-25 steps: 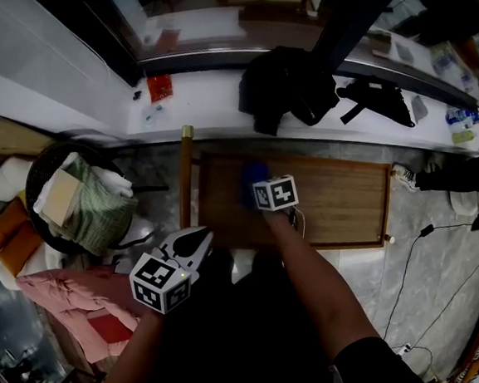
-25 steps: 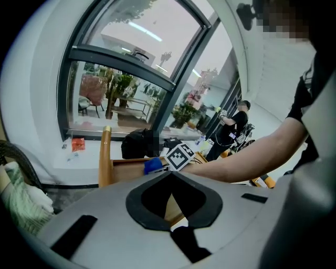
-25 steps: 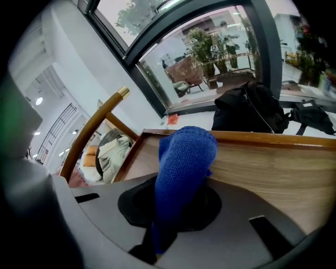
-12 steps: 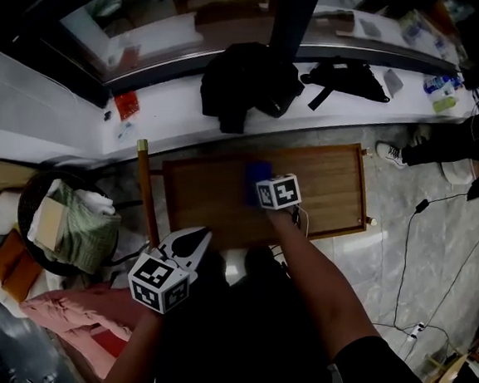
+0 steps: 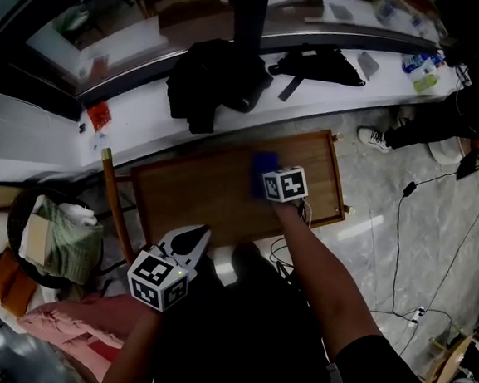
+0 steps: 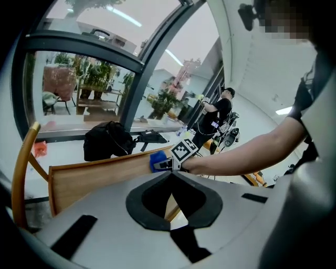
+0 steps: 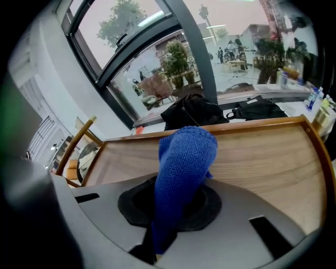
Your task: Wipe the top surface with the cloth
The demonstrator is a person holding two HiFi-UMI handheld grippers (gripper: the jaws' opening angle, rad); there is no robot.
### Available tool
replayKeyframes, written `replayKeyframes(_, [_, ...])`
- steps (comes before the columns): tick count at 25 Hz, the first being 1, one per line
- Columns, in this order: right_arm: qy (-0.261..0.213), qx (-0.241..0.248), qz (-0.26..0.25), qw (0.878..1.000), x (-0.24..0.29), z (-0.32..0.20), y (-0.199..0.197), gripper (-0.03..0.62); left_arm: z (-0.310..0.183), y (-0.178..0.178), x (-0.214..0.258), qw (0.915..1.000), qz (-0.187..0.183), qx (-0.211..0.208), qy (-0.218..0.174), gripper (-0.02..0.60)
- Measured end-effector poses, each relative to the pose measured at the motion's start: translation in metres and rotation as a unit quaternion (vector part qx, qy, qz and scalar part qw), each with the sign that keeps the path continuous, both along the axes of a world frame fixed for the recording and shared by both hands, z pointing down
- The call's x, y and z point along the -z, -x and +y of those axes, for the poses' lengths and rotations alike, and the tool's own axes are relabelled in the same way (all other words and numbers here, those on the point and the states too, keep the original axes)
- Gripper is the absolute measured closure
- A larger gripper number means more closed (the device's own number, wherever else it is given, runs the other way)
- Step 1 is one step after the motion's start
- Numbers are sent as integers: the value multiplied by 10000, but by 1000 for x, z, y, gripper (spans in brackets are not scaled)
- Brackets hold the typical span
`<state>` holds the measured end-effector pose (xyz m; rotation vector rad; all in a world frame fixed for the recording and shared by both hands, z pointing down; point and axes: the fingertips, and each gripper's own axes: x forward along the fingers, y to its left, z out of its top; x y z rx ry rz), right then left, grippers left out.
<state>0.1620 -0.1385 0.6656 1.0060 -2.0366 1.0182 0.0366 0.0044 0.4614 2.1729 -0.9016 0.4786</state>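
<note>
Right gripper [image 5: 267, 179] pinched the blue cloth [image 7: 184, 163] at the wooden surface [image 5: 189, 195], 2 o'clock of centre; wiping looked midway, with 9 o'clock side left. Left gripper [image 5: 187, 239], jaws together and empty, hung at 7 o'clock.

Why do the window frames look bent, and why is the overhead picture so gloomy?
Left gripper view: the wide-angle lens bows the window frame. Right gripper view: same bending, with the blue cloth sharp. Head view: dim, the person's body nearly black and the wooden top slightly blurred.
</note>
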Motion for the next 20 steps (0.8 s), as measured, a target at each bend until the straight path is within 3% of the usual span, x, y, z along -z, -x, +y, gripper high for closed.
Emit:
replayKeyframes(9, [4, -636, 260, 9976, 2, -22, -103, 537, -11, -28, -4, 10000, 22, -87, -8, 572])
replayKeyframes(20, [-76, -1136, 818, 9901, 9, -40, -187, 537, -11, -30, -4, 10000, -22, -56, -1, 572])
